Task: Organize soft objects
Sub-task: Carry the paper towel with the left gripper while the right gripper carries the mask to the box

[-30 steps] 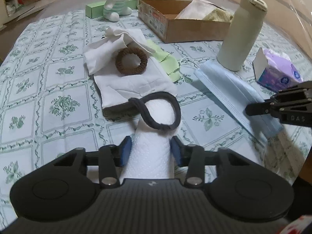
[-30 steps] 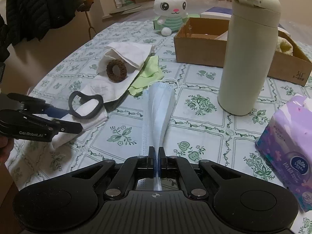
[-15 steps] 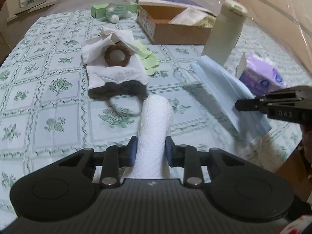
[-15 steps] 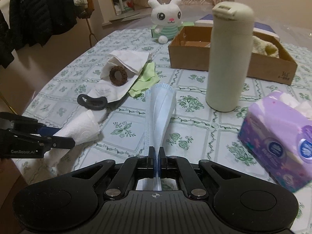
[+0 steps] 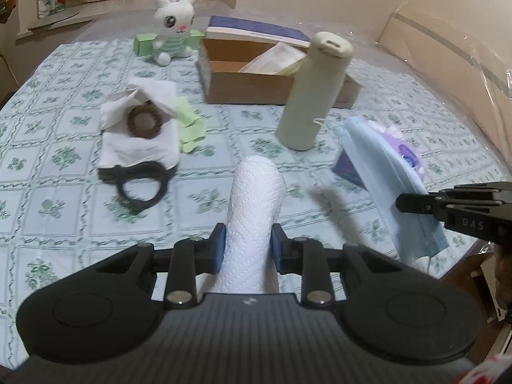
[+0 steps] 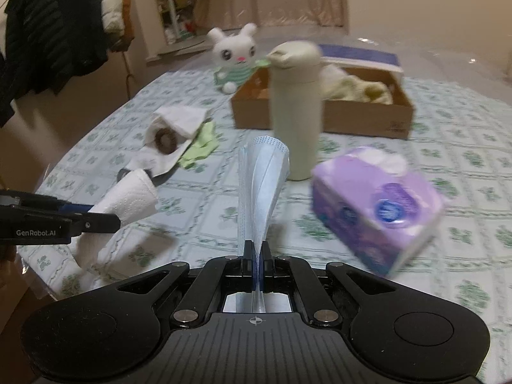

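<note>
I have 2 soft things in hand and neither is put away yet. My left gripper [image 5: 246,244] is clamped narrow on a rolled white paper towel [image 5: 254,204], low in the centre of its view; my right gripper [image 6: 254,252] is pinched fully closed on a folded blue face mask [image 6: 260,185], which stands up in the middle of its view. Both are lifted off the patterned tablecloth [image 5: 48,160]. The cardboard box [image 5: 256,86] at upper centre already holds some pale cloth, so I judge it the destination and the task somewhere around its middle. Left on the table I count 1 brown scrunchie [image 5: 144,121] on 1 crumpled white cloth [image 5: 140,150], 1 green cloth [image 5: 190,131] just beside it, and 1 black hair band [image 5: 140,192] at its lower edge, all left of centre. Also there: 1 plush rabbit [image 5: 172,32] at upper left, 1 cream bottle [image 5: 315,86] upright beside the box, 1 purple tissue pack [image 6: 377,208] at right.
</note>
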`<action>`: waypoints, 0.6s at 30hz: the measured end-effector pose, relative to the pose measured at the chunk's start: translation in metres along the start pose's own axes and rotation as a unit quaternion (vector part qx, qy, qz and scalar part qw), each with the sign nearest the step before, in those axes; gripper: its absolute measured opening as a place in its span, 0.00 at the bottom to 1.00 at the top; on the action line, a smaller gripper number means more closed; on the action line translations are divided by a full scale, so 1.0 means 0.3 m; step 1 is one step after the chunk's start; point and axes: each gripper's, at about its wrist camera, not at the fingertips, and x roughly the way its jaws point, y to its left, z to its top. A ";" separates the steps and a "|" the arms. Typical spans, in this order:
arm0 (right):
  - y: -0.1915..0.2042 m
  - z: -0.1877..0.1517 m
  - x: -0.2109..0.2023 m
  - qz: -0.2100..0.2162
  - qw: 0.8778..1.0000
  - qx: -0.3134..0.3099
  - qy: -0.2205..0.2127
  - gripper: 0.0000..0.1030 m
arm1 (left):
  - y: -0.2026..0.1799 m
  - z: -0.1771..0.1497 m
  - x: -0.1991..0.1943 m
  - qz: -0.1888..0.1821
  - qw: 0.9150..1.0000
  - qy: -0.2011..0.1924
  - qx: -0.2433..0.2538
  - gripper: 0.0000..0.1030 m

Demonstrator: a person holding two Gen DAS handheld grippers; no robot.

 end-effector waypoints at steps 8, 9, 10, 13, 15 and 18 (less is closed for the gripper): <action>-0.129 0.018 -0.100 -0.020 0.999 0.019 -0.017 0.02 | -0.110 0.046 0.031 -0.016 1.000 -0.004 0.011 0.25; -0.139 0.023 -0.105 -0.022 0.999 0.018 -0.019 0.02 | -0.124 0.055 0.038 -0.019 1.000 -0.004 0.014 0.25; -0.150 0.028 -0.113 -0.025 0.999 0.018 -0.021 0.02 | -0.134 0.061 0.044 -0.021 1.000 -0.003 0.018 0.25; -0.182 0.043 -0.123 -0.023 0.999 0.023 -0.026 0.02 | -0.167 0.086 0.065 -0.026 0.999 -0.003 0.028 0.25; -0.201 0.052 -0.128 -0.022 0.999 0.027 -0.029 0.02 | -0.183 0.103 0.080 -0.030 0.999 -0.003 0.032 0.25; -0.223 0.074 -0.129 -0.019 0.999 0.028 -0.032 0.02 | -0.205 0.128 0.104 -0.034 0.999 -0.002 0.040 0.25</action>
